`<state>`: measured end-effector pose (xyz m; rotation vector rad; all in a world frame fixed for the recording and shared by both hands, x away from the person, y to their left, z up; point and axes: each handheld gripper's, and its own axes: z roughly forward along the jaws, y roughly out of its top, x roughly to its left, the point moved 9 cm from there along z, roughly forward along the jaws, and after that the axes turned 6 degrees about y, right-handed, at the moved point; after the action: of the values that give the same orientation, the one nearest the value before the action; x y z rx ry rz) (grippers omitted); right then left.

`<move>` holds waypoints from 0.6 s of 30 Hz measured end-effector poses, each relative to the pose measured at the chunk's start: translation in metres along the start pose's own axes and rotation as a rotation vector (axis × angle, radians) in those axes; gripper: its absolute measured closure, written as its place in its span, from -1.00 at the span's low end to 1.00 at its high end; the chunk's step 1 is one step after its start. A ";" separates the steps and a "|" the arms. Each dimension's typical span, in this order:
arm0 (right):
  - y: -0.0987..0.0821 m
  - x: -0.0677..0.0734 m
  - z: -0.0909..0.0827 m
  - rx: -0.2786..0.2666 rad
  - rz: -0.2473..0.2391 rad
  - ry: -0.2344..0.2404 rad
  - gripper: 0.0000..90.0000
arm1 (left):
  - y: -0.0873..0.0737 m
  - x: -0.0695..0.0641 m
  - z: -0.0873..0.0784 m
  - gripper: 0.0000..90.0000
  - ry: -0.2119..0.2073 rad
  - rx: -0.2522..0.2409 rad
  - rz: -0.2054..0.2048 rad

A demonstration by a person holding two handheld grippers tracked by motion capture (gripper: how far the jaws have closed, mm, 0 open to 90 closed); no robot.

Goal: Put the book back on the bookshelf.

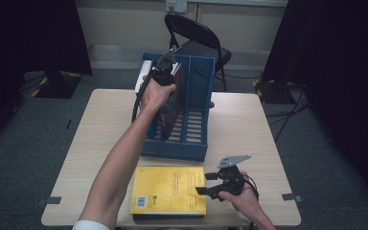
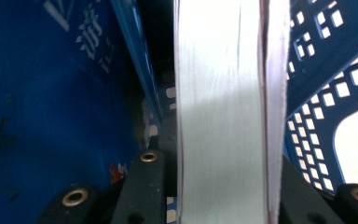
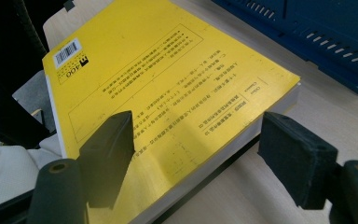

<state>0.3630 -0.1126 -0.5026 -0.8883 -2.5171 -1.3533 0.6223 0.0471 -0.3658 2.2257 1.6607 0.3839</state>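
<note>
A book (image 2: 221, 116) stands upright inside the blue file rack (image 1: 191, 143), in the left compartment, and the left claw (image 1: 162, 72) is closed on it from above, one jaw on each cover. That grip from the top edge suits lowering a book between dividers, which is likely why it is held so. The left gripper view gives what the high view cannot: the pale page edges running straight up between the two jaws, a reddish cover on one side, and the rack's perforated blue wall close by. Whether the book already rests on the rack floor is hard to say from here.

Near the front edge of the surface (image 1: 249, 124) lies a yellow book (image 1: 170, 189), flat, back cover up with its barcode showing. The right claw (image 1: 210, 184) sits at its right edge, jaws wide apart and gripping nothing. In the right gripper view the jaws straddle the book's corner, one over the cover and one beyond the edge, probably lining up a pinch.
</note>
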 end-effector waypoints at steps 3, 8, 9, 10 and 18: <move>-0.001 0.001 0.001 0.004 -0.004 0.000 -0.42 | 0.000 0.001 0.001 0.62 -0.010 -0.004 -0.018; 0.000 0.003 -0.001 0.001 -0.004 -0.001 -0.42 | -0.004 -0.003 0.001 0.58 0.008 -0.008 0.007; 0.000 0.003 -0.001 -0.001 -0.003 -0.002 -0.42 | -0.005 -0.003 0.000 0.53 0.002 -0.006 0.015; 0.000 0.002 -0.001 -0.001 -0.004 -0.002 -0.42 | -0.006 -0.003 -0.001 0.51 0.013 -0.008 0.028; -0.001 0.000 0.000 0.005 -0.001 -0.006 -0.42 | -0.015 0.002 -0.006 0.43 0.005 -0.072 0.093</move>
<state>0.3621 -0.1126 -0.5033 -0.8912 -2.5252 -1.3455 0.6076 0.0535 -0.3667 2.2557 1.5247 0.4660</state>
